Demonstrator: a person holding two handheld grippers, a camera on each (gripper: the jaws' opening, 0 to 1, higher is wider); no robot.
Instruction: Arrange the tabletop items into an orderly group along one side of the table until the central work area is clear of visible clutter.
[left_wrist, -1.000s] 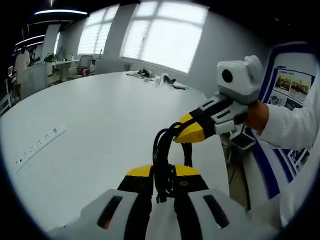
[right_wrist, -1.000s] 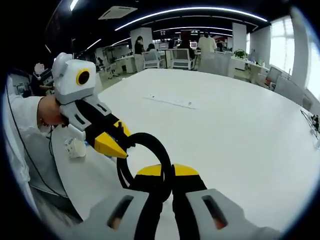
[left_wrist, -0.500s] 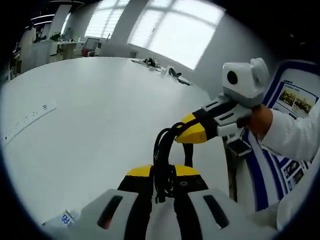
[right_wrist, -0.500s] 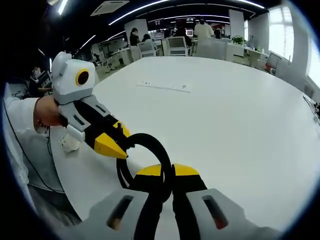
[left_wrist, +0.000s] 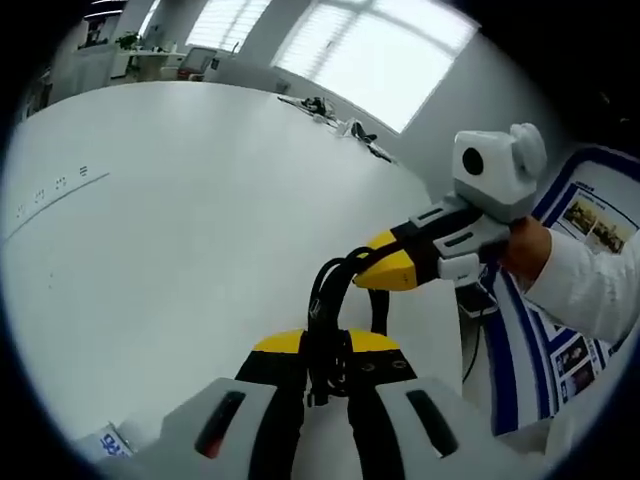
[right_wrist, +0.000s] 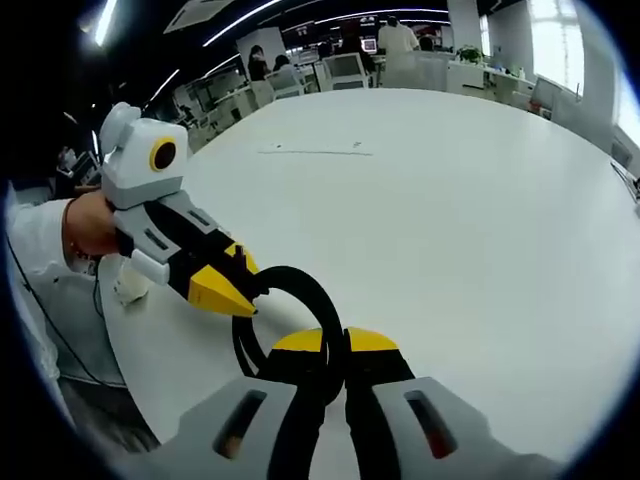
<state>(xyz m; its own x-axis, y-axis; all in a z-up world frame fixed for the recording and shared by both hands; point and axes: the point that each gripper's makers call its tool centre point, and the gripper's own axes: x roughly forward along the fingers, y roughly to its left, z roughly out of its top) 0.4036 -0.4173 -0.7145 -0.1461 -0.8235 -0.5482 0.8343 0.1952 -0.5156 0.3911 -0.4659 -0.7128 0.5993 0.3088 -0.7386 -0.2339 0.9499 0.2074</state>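
A coiled black cable (left_wrist: 325, 290) hangs over the big white table (left_wrist: 180, 220), held from both ends. My left gripper (left_wrist: 325, 345) is shut on its lower bundle, yellow tips pinched around the strands. From the right, my right gripper (left_wrist: 385, 270) comes in with its yellow tips closed on the top of the loop. In the right gripper view the cable (right_wrist: 300, 285) curves as a loop between my right gripper (right_wrist: 333, 345), shut on it, and the left gripper (right_wrist: 225, 290), whose tips touch the loop's left side above the table (right_wrist: 450, 220).
Small dark items (left_wrist: 345, 135) lie at the table's far end under the windows. A thin printed strip (right_wrist: 315, 152) lies flat mid-table. A small packet (left_wrist: 115, 440) sits near me. A poster board (left_wrist: 575, 300) stands beside the table edge. Desks and people (right_wrist: 390, 40) fill the background.
Both views have tilted down toward the table, so the cameras moved. Both grippers keep their hold on the cable. The packet has come into the left gripper view's lower left.
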